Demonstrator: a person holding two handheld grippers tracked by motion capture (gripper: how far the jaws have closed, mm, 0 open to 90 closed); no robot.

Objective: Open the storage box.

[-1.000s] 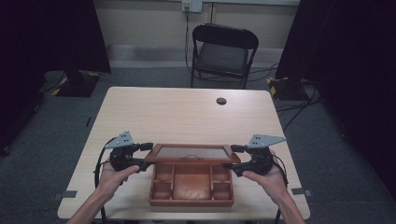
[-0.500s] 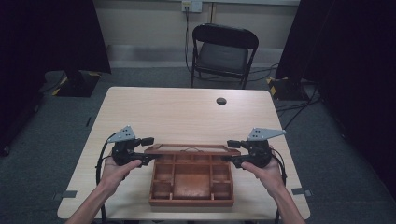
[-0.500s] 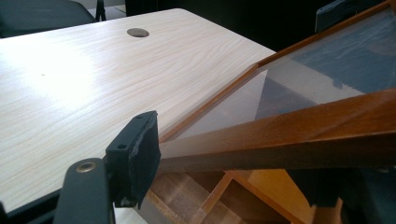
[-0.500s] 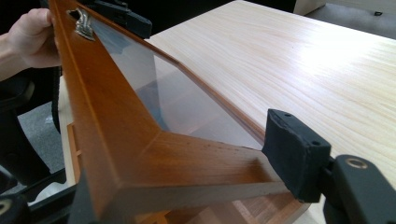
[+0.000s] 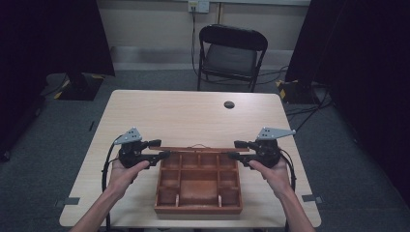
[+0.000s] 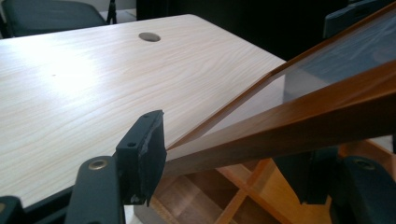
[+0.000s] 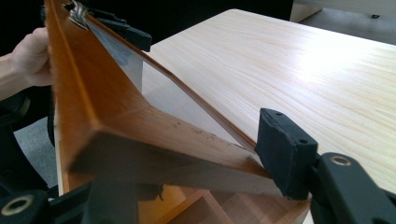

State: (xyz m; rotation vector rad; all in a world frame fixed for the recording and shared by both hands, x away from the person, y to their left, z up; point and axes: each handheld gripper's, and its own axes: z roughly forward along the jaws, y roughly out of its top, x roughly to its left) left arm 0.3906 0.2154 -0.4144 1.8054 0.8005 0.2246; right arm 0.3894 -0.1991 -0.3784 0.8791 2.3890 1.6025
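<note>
High view: your left gripper (image 5: 163, 154) and right gripper (image 5: 234, 155), jaws just closing, each pinch one end of the glass-paned lid (image 5: 198, 149), raised at 12 o'clock of one wooden compartment box (image 5: 198, 209) on one table (image 5: 183, 116).

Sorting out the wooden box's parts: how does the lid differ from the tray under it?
The lid stands raised at the far edge; the tray lies flat on the table. The lid frames a clear pane; the tray is split into compartments. Both are reddish-brown wood.
</note>
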